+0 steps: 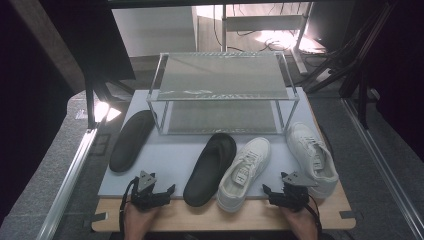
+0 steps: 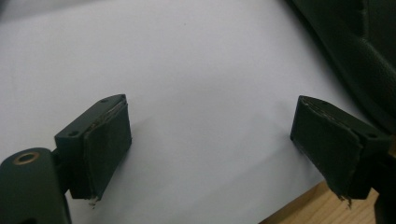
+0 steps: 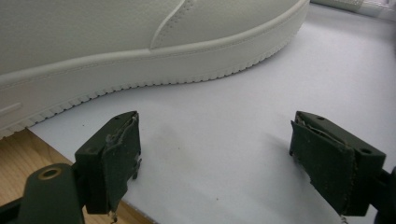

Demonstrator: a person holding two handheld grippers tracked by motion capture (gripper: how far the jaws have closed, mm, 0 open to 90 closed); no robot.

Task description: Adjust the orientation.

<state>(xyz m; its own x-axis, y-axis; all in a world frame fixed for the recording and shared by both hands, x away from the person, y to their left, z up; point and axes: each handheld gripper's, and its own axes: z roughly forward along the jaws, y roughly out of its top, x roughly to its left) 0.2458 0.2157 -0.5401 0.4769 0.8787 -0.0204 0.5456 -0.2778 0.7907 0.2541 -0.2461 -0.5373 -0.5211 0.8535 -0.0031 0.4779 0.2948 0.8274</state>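
- Both grippers low at the near edge of the white mat — left gripper spread wide and empty, right gripper spread too, nothing between its jaws.
- Nearest the left one: a black sandal lying just to its right, heel toward the person. Its twin lies further left, by the clear rack.
- The right gripper sits between two white sneakers; in the right gripper view, a sneaker's sole runs just beyond its jaws.
- My call for a clean pickup — come in square to the side wall and pinch the rim, not the sole.
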